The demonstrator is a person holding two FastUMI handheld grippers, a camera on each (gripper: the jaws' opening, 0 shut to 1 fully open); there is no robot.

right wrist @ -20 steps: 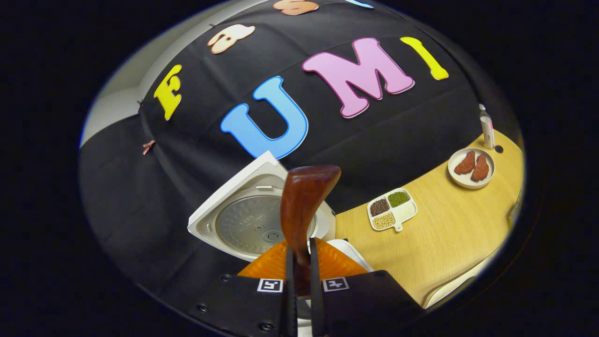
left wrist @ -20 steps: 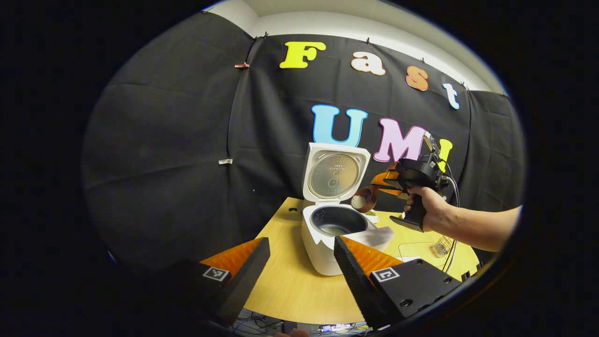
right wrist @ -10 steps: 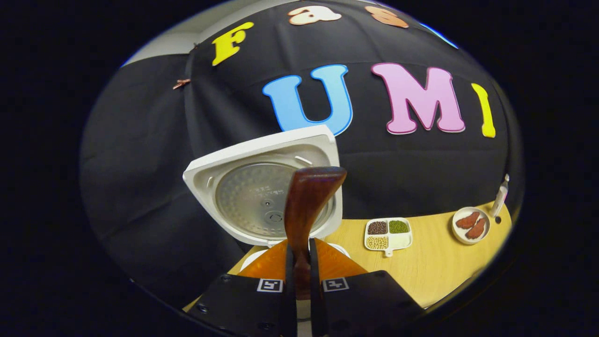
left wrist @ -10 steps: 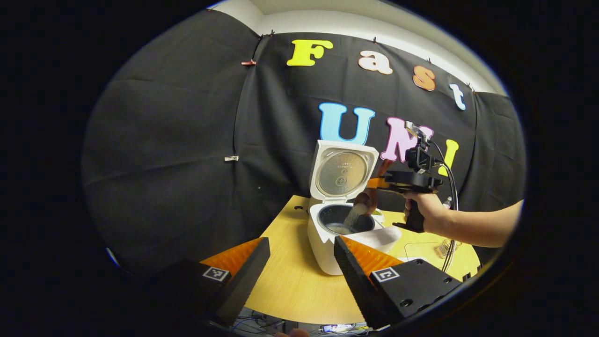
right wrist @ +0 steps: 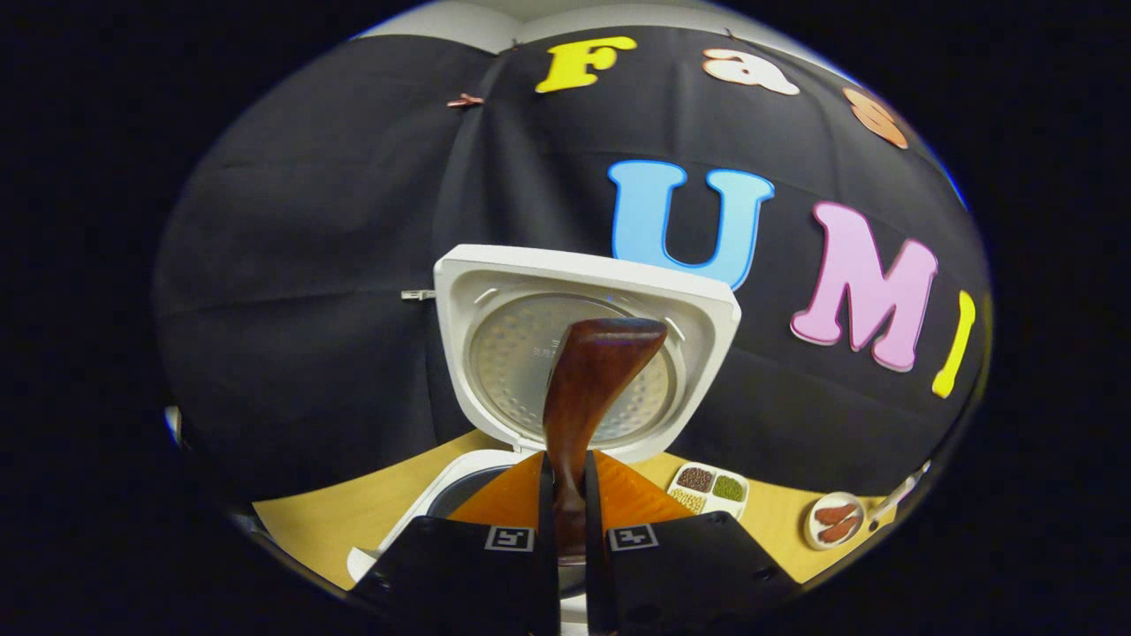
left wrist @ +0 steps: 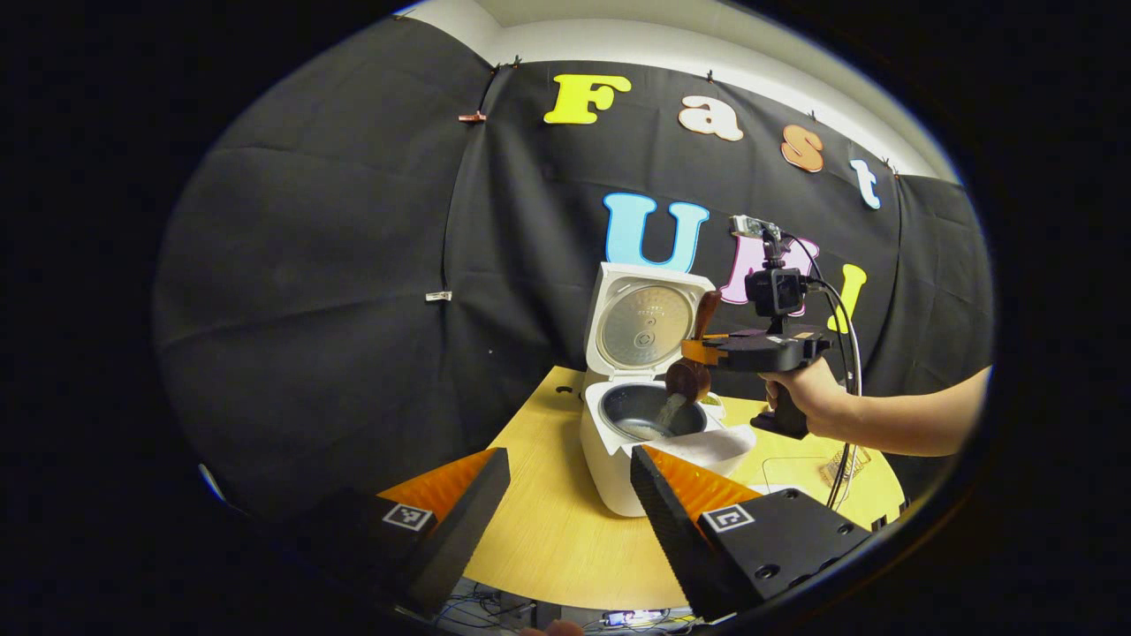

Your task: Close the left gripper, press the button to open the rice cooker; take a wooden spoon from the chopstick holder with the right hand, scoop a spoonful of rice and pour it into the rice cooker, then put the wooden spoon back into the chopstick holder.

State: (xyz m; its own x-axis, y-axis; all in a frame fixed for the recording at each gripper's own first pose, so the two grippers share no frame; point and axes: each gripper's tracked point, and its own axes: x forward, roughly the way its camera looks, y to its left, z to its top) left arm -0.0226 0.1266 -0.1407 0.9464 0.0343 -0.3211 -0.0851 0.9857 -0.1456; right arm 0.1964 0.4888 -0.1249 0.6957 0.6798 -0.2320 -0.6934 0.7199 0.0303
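Right gripper (right wrist: 565, 521) clamped on the wooden spoon (right wrist: 588, 389), rice (left wrist: 669, 412) spilling into the open rice cooker (left wrist: 636, 415); left gripper (left wrist: 565, 495) apart

We count one rice cooker (left wrist: 618, 442), lid up, one wooden spoon (right wrist: 588, 389), two tools: left tool (left wrist: 565, 503), right tool (right wrist: 565, 530). One hand (left wrist: 800, 389) in the left gripper view. On the surface (right wrist: 327, 530): one divided dish (right wrist: 711, 488) with four compartments, one plate (right wrist: 835, 521) holding two reddish pieces.
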